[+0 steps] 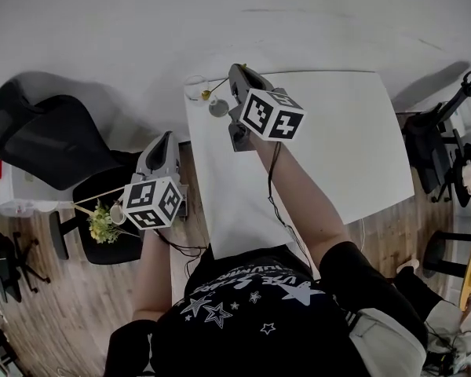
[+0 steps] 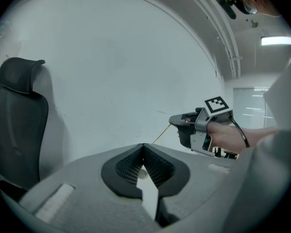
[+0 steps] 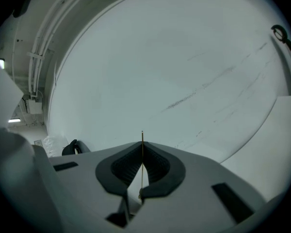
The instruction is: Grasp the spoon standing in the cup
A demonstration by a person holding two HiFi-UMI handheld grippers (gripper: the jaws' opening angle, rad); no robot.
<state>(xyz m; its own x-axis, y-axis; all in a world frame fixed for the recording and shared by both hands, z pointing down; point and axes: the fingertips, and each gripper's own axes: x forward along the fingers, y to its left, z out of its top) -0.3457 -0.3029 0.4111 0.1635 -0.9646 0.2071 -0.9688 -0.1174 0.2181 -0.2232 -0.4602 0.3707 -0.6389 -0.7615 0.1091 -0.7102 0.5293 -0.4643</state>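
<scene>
Person's black star-print shirt (image 1: 251, 320): bottom centre, nearest. White table (image 1: 337, 155): centre to right. Black office chair (image 1: 47, 140): left edge. Right gripper (image 3: 142, 144): above table's upper-left corner, jaws pinched on thin gold spoon (image 1: 213, 90) handle. Left gripper (image 2: 143, 145): left of table, over floor, jaws together, nothing held. Clear cup (image 1: 193, 86): table's upper-left corner. Spoon: slants from right jaws, bowl end at cup rim; in or out unclear.
</scene>
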